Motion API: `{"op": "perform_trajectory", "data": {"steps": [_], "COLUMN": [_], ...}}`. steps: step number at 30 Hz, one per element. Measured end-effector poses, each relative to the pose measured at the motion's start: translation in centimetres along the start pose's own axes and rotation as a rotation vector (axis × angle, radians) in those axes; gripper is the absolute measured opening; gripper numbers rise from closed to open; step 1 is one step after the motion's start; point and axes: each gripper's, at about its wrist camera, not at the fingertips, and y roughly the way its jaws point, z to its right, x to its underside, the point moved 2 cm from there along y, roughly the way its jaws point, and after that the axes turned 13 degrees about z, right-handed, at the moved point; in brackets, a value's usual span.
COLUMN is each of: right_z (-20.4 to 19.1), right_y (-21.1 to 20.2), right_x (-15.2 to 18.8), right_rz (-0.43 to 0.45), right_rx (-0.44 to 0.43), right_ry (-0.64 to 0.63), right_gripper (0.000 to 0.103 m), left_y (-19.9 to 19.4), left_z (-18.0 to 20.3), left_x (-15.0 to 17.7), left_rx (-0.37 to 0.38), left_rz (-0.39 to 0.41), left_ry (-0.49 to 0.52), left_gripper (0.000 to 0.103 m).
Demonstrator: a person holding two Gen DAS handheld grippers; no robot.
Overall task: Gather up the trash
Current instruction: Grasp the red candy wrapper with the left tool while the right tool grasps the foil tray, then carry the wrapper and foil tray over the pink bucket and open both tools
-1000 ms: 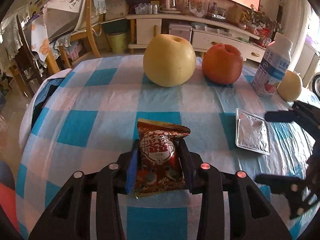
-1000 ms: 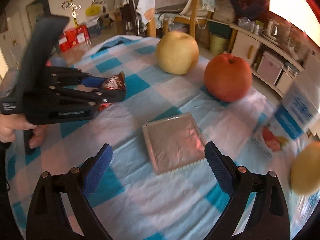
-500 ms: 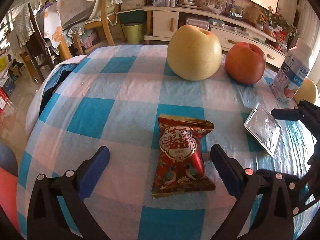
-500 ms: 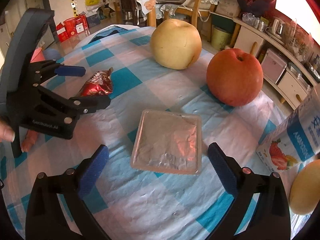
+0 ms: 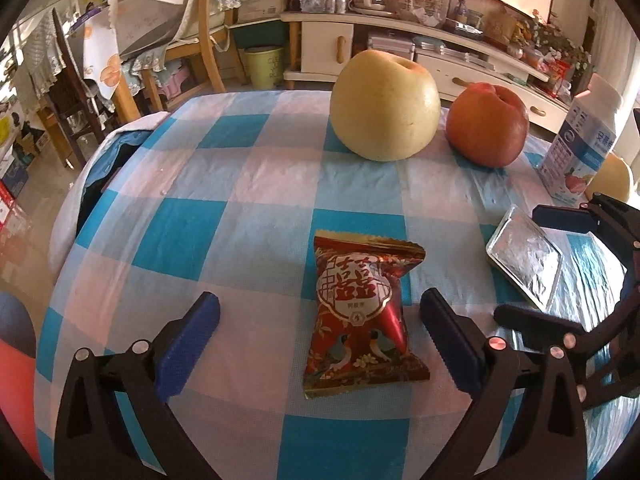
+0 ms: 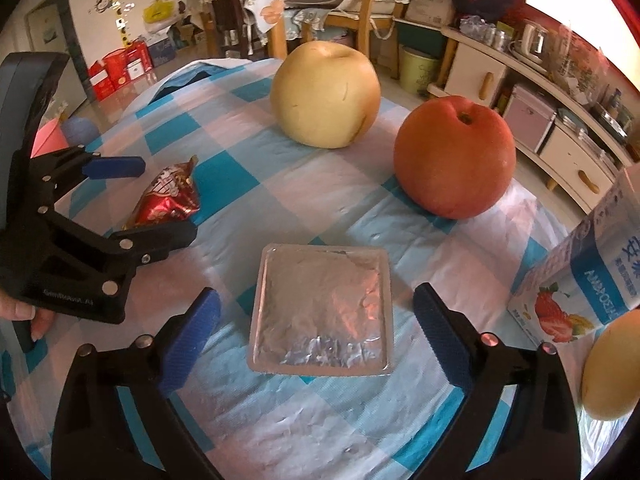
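Note:
A red snack wrapper (image 5: 360, 312) lies flat on the checked cloth between the fingers of my left gripper (image 5: 320, 302). Its jaws stand wide and are closing slightly; the pads are clear of the wrapper. A small tray with a crinkled foil lid (image 6: 322, 308) lies between the fingers of my right gripper (image 6: 318, 296). Those jaws are closing too, with a gap on each side of the tray. The right wrist view also shows the left gripper (image 6: 164, 200) around the wrapper (image 6: 168, 200). The left wrist view shows the right gripper (image 5: 520, 264) at the foil tray (image 5: 526, 268).
On the blue-and-white checked tablecloth (image 5: 200, 220) stand a big yellow pear (image 5: 384, 106), a red apple (image 5: 486, 124), a white milk bottle (image 5: 580, 148) and another yellow fruit (image 5: 612, 178). A person's hand (image 6: 36, 320) holds the left gripper. Chairs and a cabinet stand beyond the table.
My left gripper let go of the red wrapper and its jaws swung wide; the wrapper now lies on the cloth. My right gripper drew closer around the foil tray.

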Motion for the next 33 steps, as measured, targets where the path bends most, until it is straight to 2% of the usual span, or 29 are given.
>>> {"op": "perform_trajectory", "data": {"steps": [1,2,3,4,5,7,8,13,21,29,33], "right_z": [0.1,0.1,0.1,0.0,0.0,-0.1,-0.2,-0.5,-0.9,-1.2,-2.4], "right_y": [-0.4,-0.5,-0.6,-0.7,-0.7,-0.9,-0.9,-1.5,-3.7,-7.5,-10.4], "right_x": [-0.1,0.0,0.1,0.2,0.3,0.4,0.4,0.7,0.9,0.7,0.2], "right_rz": [0.016,0.016,0.018,0.023,0.026,0.029,0.030,0.037,0.095,0.157,0.199], "right_rx": [0.004,0.002,0.004,0.005,0.005,0.009,0.010,0.020,0.034,0.063,0.078], "right_ry": [0.004,0.010,0.006,0.006,0.009,0.012,0.014,0.017,0.050,0.089,0.100], "right_gripper": [0.066,0.063,0.063,0.062,0.062,0.062,0.062,0.062,0.062,0.062,0.063], "left_y": [-0.2,-0.3,-0.7,-0.9,-1.1,-1.4,-1.5,-1.5,-2.2,-4.9,-8.0], "left_z": [0.1,0.2,0.7,1.1,1.4,2.0,2.2,2.0,0.8,-0.5,-1.2], "left_x": [0.1,0.0,0.0,-0.1,0.0,0.0,0.0,-0.1,-0.5,-2.1,-3.0], "left_rx": [0.005,0.022,0.040,0.053,0.063,0.089,0.097,0.136,0.148,0.160,0.164], "left_rz": [0.003,0.012,0.031,0.039,0.043,0.051,0.053,0.054,0.089,0.147,0.205], "left_ry": [0.006,0.015,0.037,0.054,0.064,0.079,0.087,0.082,0.076,0.034,0.040], "left_gripper": [0.091,0.085,0.071,0.062,0.058,0.043,0.041,0.039,0.037,0.037,0.037]}}
